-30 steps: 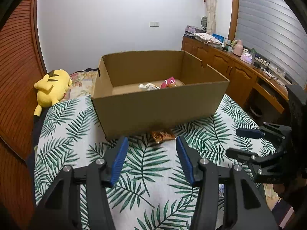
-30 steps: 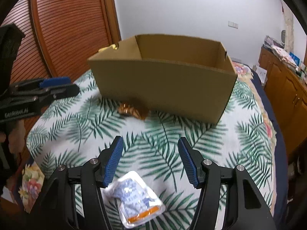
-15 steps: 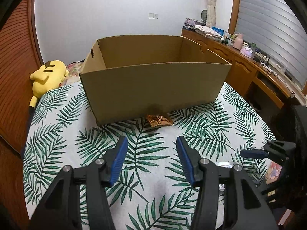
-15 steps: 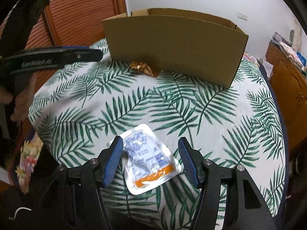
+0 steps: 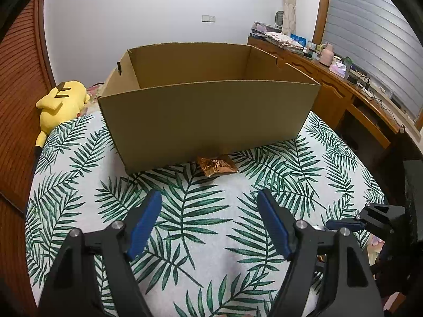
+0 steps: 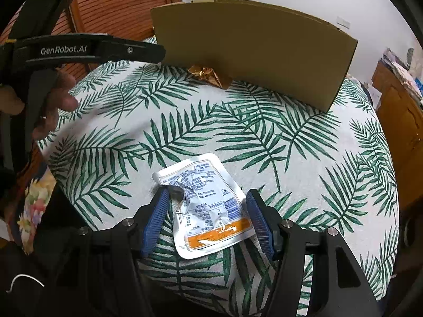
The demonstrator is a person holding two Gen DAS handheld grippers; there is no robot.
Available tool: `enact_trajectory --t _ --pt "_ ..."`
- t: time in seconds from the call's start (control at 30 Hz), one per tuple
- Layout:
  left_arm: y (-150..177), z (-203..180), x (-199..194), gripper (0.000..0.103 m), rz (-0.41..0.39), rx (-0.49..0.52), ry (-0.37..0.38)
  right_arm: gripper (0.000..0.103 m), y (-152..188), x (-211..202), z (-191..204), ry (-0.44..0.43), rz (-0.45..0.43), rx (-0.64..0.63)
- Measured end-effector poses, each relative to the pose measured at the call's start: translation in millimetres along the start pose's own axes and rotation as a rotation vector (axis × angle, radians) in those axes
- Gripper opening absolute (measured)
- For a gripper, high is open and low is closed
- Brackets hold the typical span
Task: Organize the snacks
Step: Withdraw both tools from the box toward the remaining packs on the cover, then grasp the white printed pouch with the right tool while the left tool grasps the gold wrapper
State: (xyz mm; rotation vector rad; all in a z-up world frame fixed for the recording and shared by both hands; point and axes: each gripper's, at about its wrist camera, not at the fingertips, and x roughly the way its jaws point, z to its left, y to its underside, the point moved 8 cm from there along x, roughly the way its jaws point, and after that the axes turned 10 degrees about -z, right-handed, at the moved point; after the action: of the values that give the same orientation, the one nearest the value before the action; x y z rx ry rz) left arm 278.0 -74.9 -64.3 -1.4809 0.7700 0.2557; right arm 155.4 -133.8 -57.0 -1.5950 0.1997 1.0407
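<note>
An open cardboard box [image 5: 206,116] stands on the round table with the leaf-print cloth [image 5: 185,211]. A crumpled copper foil snack packet [image 5: 217,165] lies against the box's front wall. My left gripper [image 5: 208,198] hovers low over the cloth short of that packet. Its jaws are opening, with nothing between them. A flat white pouch with an orange strip [image 6: 208,206] lies near the table's front edge. My right gripper [image 6: 208,194] straddles it, open, with the blue pads beside the pouch's edges. The box's inside floor is hidden.
A yellow plush toy [image 5: 62,103] lies behind the box on the left. A wooden sideboard [image 5: 343,89] with clutter runs along the right wall. A slatted wooden door [image 6: 119,5] stands at the left. A person's hand [image 6: 53,100] grips the left tool's handle.
Both grippers have sunk toward the table. The left jaws have spread wider. The right gripper has come down around the white pouch, which now lies between its pads.
</note>
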Motion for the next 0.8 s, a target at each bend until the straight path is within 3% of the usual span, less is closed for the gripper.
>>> enact_trajectory --t 0.63,0.8 --pt "-22.4 -18.3 44.5 0.073 0.002 0.075 0.067 0.058 -9.5 15.9 -18.3 0.019 -0.020 -0.001" --pt "-22.2 -20.3 63.7 0.065 0.026 0.083 0.053 0.059 -10.7 17.7 -19.8 0.017 -0.033 -0.004"
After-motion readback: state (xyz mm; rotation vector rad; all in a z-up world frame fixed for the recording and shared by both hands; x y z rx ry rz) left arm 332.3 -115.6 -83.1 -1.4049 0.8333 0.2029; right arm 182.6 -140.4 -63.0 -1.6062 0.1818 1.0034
